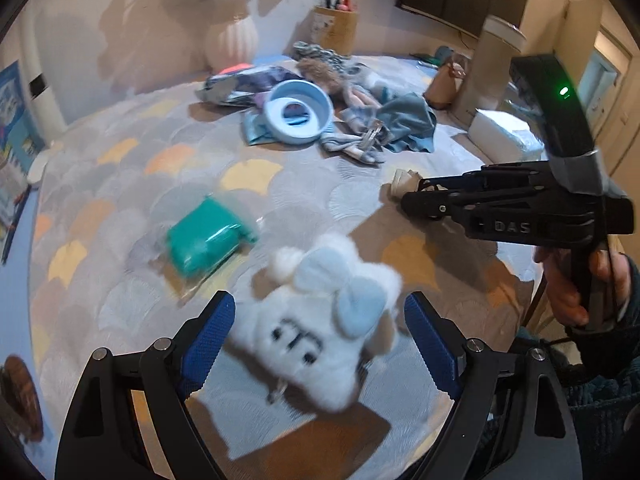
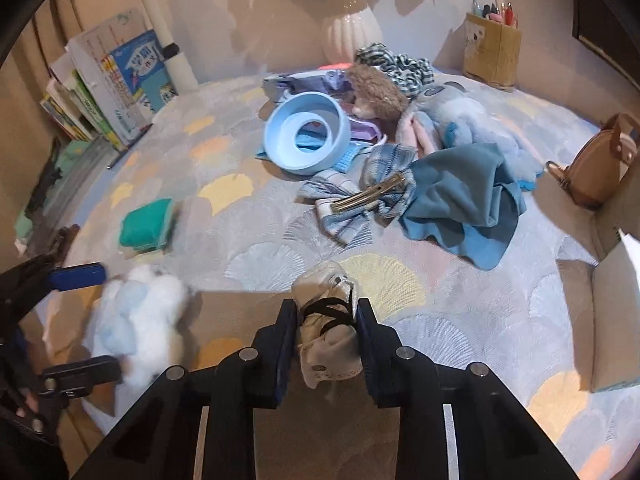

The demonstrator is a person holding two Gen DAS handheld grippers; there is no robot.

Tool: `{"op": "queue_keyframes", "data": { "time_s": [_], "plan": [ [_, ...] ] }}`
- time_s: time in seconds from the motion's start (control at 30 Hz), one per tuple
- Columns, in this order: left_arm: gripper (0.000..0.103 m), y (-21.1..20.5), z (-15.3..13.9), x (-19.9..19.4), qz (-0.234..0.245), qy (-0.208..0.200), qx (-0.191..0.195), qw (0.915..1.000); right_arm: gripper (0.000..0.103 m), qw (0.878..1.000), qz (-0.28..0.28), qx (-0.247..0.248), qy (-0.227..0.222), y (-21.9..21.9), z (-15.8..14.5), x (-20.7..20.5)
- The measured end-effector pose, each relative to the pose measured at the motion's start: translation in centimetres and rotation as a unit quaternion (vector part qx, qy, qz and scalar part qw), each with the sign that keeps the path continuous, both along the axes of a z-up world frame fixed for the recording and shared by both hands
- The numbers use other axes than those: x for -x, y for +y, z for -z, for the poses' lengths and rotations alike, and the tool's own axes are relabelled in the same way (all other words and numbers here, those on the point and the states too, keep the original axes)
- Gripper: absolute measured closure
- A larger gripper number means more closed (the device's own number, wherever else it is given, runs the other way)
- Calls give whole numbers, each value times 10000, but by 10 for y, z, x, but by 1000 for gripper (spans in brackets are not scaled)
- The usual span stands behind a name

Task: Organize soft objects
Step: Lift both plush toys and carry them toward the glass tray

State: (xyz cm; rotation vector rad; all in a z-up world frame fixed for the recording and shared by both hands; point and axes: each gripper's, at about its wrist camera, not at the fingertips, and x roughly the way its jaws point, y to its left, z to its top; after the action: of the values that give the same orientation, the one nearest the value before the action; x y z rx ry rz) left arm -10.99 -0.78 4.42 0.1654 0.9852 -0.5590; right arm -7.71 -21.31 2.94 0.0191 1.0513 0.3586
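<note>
A white fluffy plush point(image 1: 320, 340) with a pale blue bow lies on the patterned cover, between the blue pads of my left gripper point(image 1: 320, 344). Its jaws stand wide and the pads sit clear of the fur. The right wrist view shows the same plush point(image 2: 140, 320) inside the left gripper point(image 2: 92, 320). My right gripper point(image 2: 326, 332) is shut on a cream cloth bundle point(image 2: 328, 344) tied with a black elastic. In the left wrist view, the right gripper point(image 1: 408, 200) is at the right with the bundle point(image 1: 404, 180) at its tip.
A green folded cloth point(image 2: 146, 226) in clear wrap lies at the left. Further back are a blue ring-shaped bowl point(image 2: 304, 132), a plaid bow clip point(image 2: 360, 200), a teal cloth point(image 2: 464, 196) and plush toys point(image 2: 376, 88). Books point(image 2: 120, 80), a vase point(image 2: 352, 36), a pen holder point(image 2: 492, 48) and a brown bag point(image 2: 600, 160) line the edges.
</note>
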Motion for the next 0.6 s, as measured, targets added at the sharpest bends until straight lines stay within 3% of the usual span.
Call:
{"op": "queue_keyframes", "data": {
  "time_s": [0.17, 0.27, 0.37, 0.6],
  "plan": [
    [22, -15, 10, 3, 50, -61, -324, 9994, 74, 9999, 82, -127, -24, -11, -8, 9],
    [39, -15, 12, 5, -182, -188, -487, 9985, 74, 9996, 157, -202, -89, -18, -14, 15],
    [51, -6, 6, 3, -454, -267, 5, 9986, 74, 9992, 204, -303, -174, -27, -20, 24],
    [52, -19, -33, 10, -548, -703, 341, 9954, 74, 9961, 439, -559, -527, -55, -48, 45]
  ]
}}
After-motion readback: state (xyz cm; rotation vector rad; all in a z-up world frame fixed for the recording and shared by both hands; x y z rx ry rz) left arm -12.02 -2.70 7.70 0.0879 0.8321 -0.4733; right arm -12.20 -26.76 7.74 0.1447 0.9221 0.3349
